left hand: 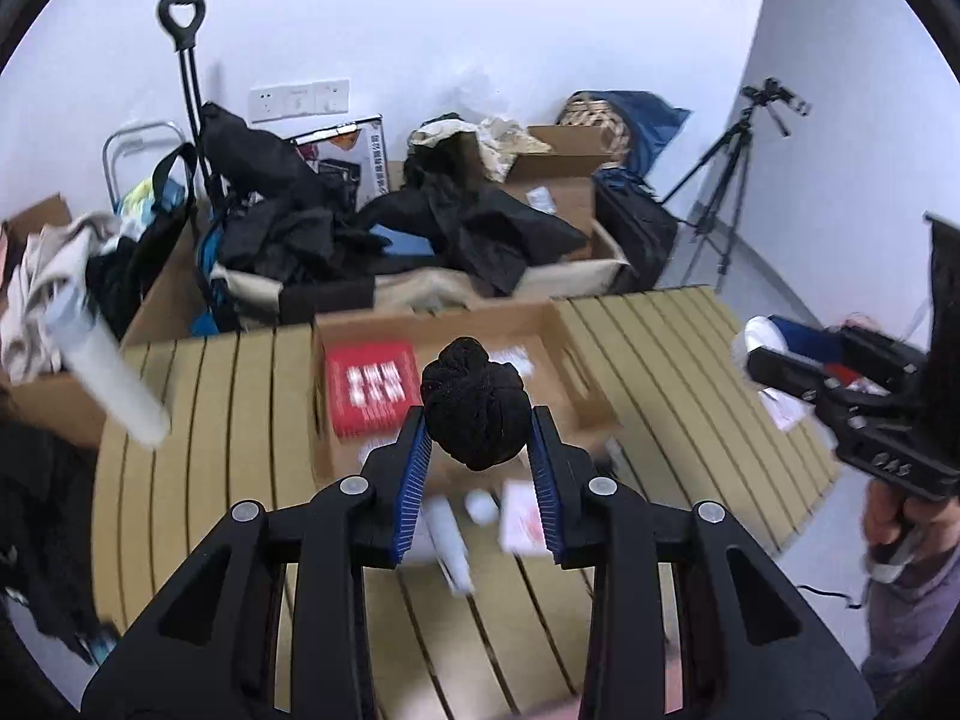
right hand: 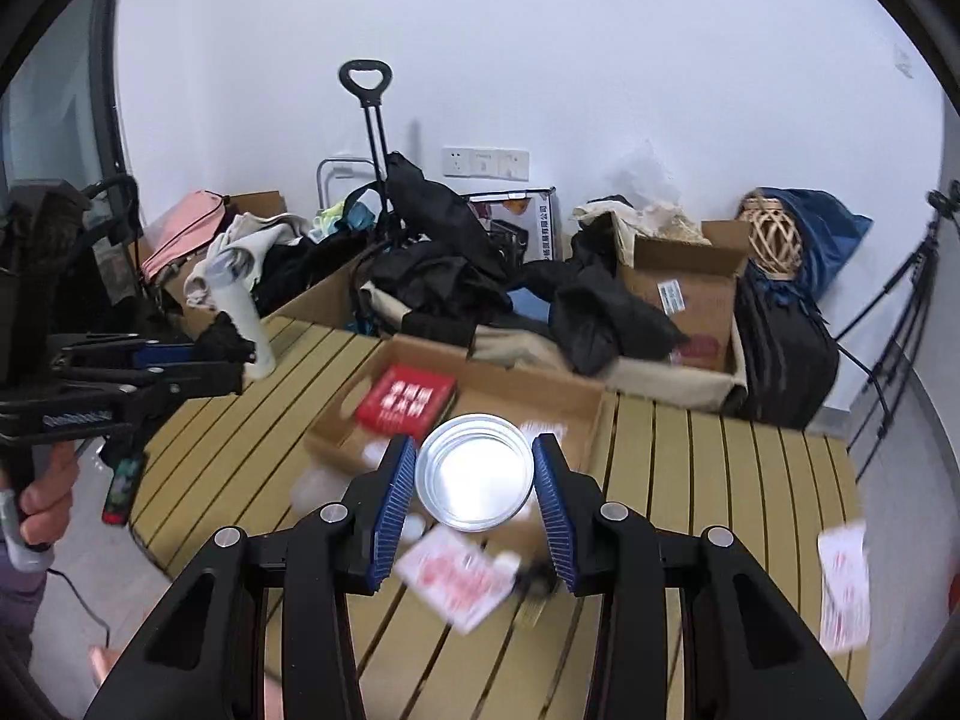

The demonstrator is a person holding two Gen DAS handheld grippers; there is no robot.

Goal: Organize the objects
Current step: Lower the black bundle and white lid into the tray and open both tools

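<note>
Slatted surface (left hand: 690,372), cluttered room. Our left gripper (left hand: 478,450) jaws pinch black ball (left hand: 474,405); right gripper (right hand: 474,495) jaws pinch tin (right hand: 474,471). Box (right hand: 576,402) lies just ahead, below both.

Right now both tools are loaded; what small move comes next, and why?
Probably ease the left tool forward and lower the black fabric bundle into the open cardboard box: the bundle hangs just short of it, and the right tool holds a round metal tin.
</note>
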